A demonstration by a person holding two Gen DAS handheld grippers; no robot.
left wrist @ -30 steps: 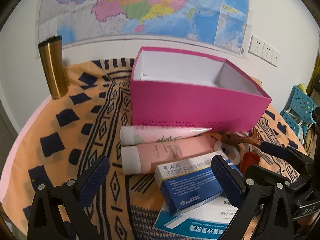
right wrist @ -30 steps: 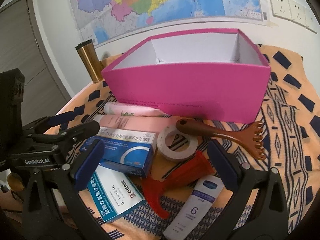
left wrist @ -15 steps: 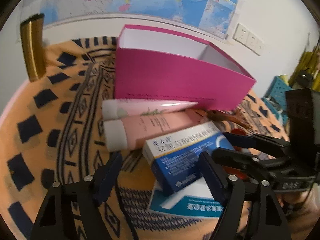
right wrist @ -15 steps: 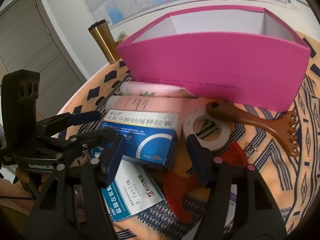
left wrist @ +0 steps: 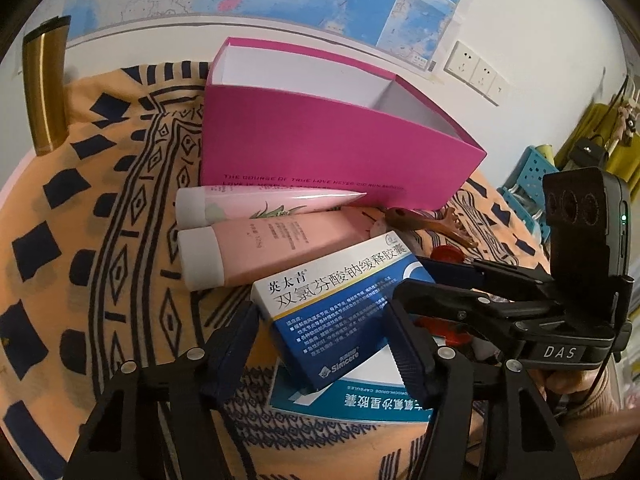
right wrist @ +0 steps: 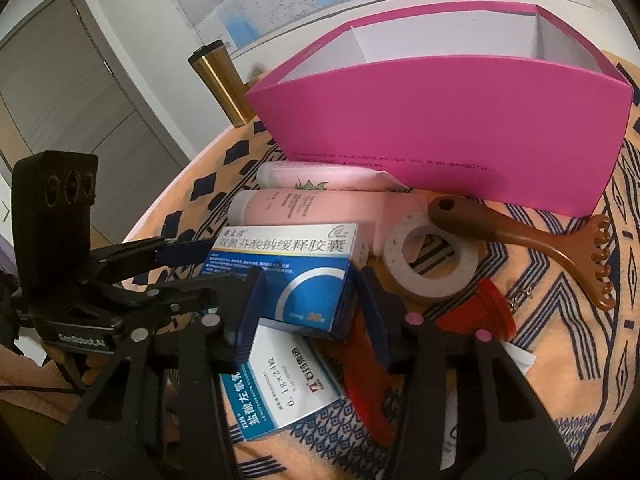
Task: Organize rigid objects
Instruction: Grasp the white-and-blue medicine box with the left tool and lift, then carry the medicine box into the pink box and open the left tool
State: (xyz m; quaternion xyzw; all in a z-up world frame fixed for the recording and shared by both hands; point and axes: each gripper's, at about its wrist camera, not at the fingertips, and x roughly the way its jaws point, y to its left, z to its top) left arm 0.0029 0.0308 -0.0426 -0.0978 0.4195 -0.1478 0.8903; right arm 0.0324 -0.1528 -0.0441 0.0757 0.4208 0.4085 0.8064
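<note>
The blue medicine box (left wrist: 340, 304) (right wrist: 296, 276) lies tilted on a flat teal-and-white carton (left wrist: 360, 400) (right wrist: 280, 384), in front of the open pink box (left wrist: 332, 140) (right wrist: 440, 120) on the patterned orange cloth (left wrist: 100, 240) (right wrist: 560, 320). Both grippers straddle the blue medicine box from opposite sides: the left gripper (left wrist: 320, 344) has its jaws parted about the near end, and the right gripper (right wrist: 308, 312) has narrowed its jaws close to the box's short sides (whether the pads actually press the cardboard, I cannot tell in either view). Between the blue medicine box and the pink box lie two pink tubes (left wrist: 272, 244) (right wrist: 312, 204), side by side. Only the right wrist view shows clearly what sits to the right of the blue medicine box: a white tape roll (right wrist: 430, 256), a brown wooden scraper (right wrist: 520, 236) and a red plastic piece (right wrist: 484, 312). The gold tumbler (left wrist: 44, 88) (right wrist: 220, 80) stands upright behind and left of the pink box.
</note>
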